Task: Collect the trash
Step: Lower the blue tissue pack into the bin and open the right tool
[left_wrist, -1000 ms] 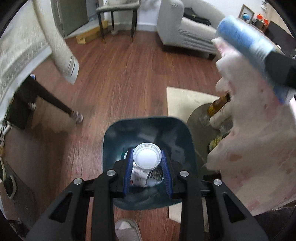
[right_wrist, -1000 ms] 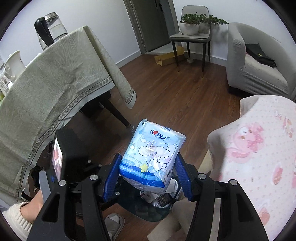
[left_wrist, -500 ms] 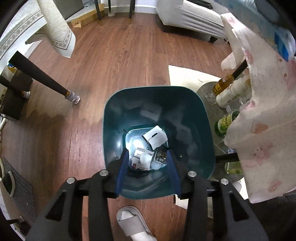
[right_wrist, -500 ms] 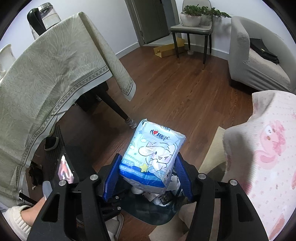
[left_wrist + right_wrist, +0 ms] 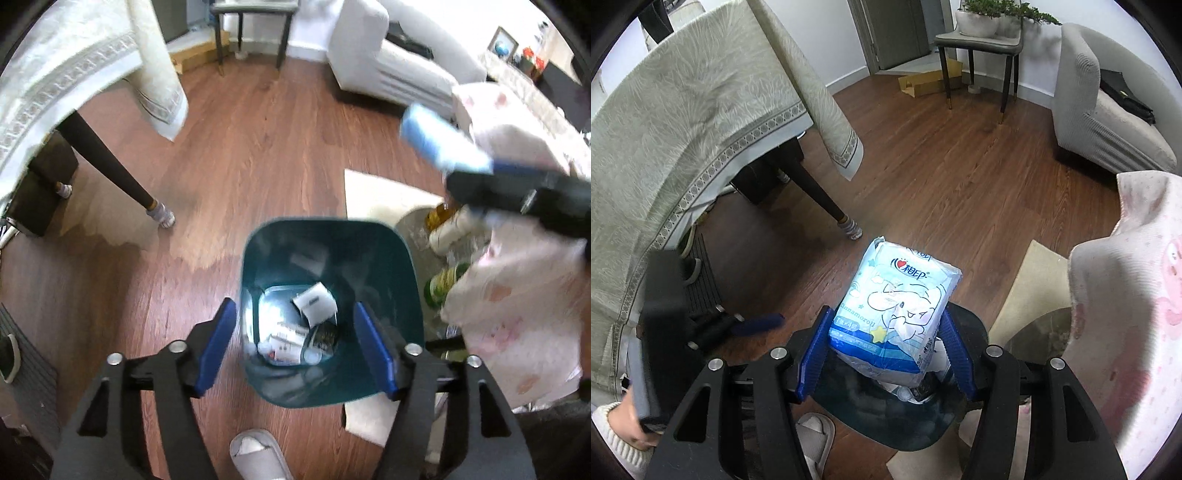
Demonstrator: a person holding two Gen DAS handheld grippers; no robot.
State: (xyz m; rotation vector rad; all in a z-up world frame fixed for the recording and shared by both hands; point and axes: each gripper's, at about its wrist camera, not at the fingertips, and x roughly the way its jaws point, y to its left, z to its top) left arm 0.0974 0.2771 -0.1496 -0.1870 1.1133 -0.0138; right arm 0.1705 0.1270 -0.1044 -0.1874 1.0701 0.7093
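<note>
A dark teal trash bin (image 5: 402, 266) stands on the wood floor, with a white cup (image 5: 314, 302) and other trash in its bottom. My left gripper (image 5: 300, 343) is open and empty above the bin's near rim. My right gripper (image 5: 882, 350) is shut on a blue tissue pack (image 5: 897, 310) and holds it above the bin (image 5: 971, 325). The pack also shows blurred in the left wrist view (image 5: 439, 142), up and right of the bin.
A table with a pale cloth (image 5: 683, 122) and dark leg (image 5: 820, 199) stands left. A pink-patterned cloth (image 5: 1137, 295) hangs right over a low table with bottles (image 5: 443, 229). A grey slipper (image 5: 255, 458) is by the bin. A sofa (image 5: 1108, 110) and chair (image 5: 979, 44) stand at the back.
My left gripper let go of the white cup, which dropped into the bin, and opened wide. My right gripper with the tissue pack moved closer over the bin.
</note>
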